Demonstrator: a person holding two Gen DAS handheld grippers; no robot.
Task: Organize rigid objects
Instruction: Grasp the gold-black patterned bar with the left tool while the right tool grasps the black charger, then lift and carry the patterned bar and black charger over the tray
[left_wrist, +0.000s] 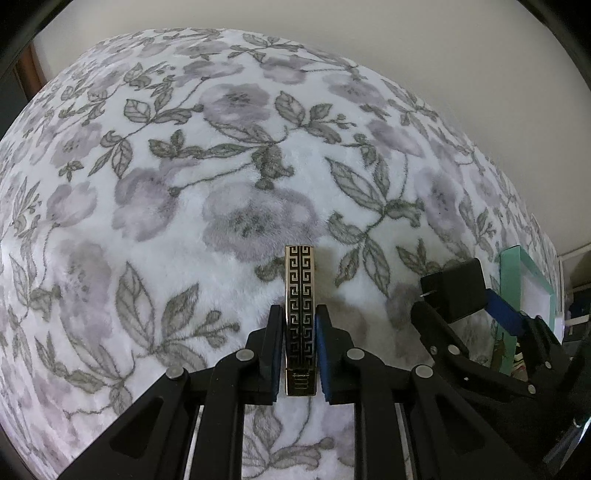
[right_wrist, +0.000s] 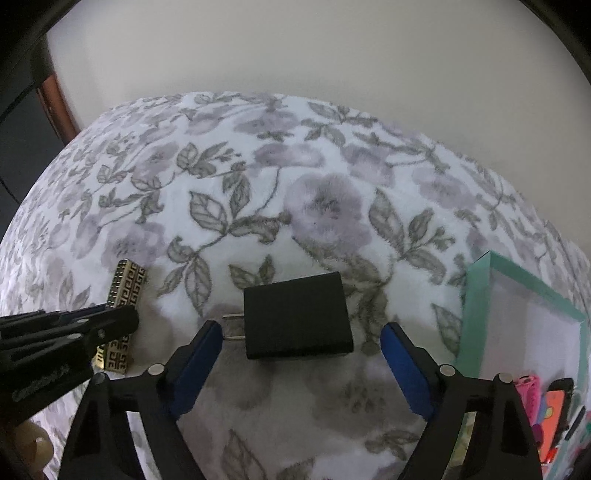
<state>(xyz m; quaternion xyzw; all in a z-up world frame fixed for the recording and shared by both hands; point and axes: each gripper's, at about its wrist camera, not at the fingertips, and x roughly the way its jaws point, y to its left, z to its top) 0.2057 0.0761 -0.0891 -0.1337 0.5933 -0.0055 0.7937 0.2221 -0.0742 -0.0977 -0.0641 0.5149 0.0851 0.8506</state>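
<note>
A slim gold and black case with a Greek-key pattern (left_wrist: 300, 280) stands between the blue pads of my left gripper (left_wrist: 299, 314), which is shut on its lower half just above the floral blanket. In the right wrist view the same case (right_wrist: 127, 284) shows at the left, partly hidden by the left gripper (right_wrist: 122, 317). A black plug adapter (right_wrist: 295, 314) lies flat on the blanket with its prongs pointing left. My right gripper (right_wrist: 301, 326) straddles it with its jaws open, and both pads stand clear of it. The left wrist view shows the adapter (left_wrist: 452, 280) at the right.
A white blanket with grey and purple flowers (right_wrist: 295, 184) covers the whole surface. At the right stands an open teal-rimmed box (right_wrist: 517, 280) with pink and orange items (right_wrist: 554, 406) near its front. A pale wall lies behind, and a dark wooden edge (right_wrist: 55, 103) is at the far left.
</note>
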